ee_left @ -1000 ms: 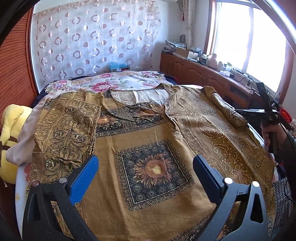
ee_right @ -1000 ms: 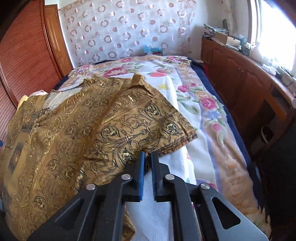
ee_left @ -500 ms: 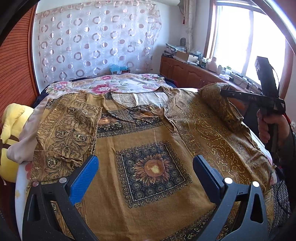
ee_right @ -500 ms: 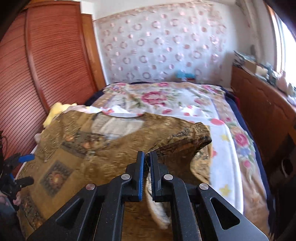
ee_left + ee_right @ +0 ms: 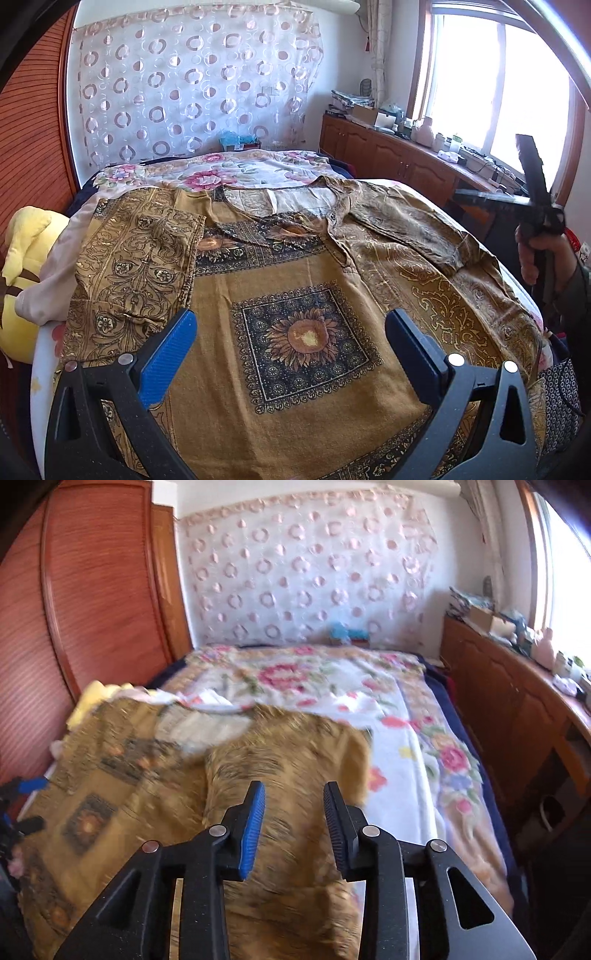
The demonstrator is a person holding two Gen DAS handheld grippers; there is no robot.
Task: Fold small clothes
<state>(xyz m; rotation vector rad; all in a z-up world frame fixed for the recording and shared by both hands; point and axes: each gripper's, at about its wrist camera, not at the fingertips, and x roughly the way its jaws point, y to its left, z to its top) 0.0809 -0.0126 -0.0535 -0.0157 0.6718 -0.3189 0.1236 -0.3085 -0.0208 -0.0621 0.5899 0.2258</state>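
A mustard-gold patterned shirt is lying flat, front up, across the near end of a bed spread with a pink-rose floral blanket, in a sunlit bedroom. To the left of the shirt, a slatted red-brown wooden wardrobe is lining the wall, and a yellow plush toy is slumping off the bed's edge beside the shirt's left sleeve, which is folded inward over the chest. Behind the shirt, a sheer white curtain patterned with rings is hanging over the wall at the bed's head. At the shirt's centre, a dark square panel with a sunflower motif is showing on soft, scroll-printed cloth. The left gripper is hovering over the shirt's hem, jaws spread wide and gripping nothing. The shirt's right sleeve is lying folded across the body; just above it the right gripper, held in a person's hand, has just been opening its jaws, which are standing apart with only air between them. To the right of the shirt, a low wooden cabinet under a bright window is carrying a clutter of boxes and bottles too small to identify.
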